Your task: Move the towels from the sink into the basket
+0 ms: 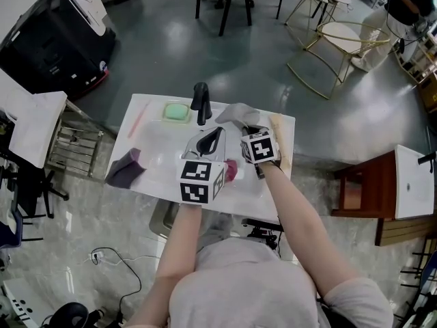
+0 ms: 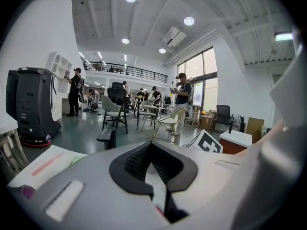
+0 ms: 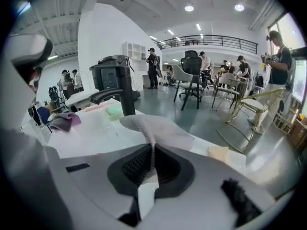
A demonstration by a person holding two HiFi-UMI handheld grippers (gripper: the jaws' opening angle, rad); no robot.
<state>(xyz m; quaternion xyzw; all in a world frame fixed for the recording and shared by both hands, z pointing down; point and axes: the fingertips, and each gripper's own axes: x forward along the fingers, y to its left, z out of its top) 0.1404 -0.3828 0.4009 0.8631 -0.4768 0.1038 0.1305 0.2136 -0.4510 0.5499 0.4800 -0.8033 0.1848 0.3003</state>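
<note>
Right gripper [image 3: 151, 150] clamped on grey towel [image 3: 163, 128] at mid-frame, right of faucet [image 1: 200, 102] over sink [image 1: 157, 152] far edge; looks soft, light, limp, likely drapes and snags, so pinch a bunched fold, not an edge.

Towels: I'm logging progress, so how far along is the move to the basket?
Done: nothing that shows; no basket is in view. In hand: the right gripper is shut on a grey towel. Remaining: a purple towel on the sink, left edge.
</note>
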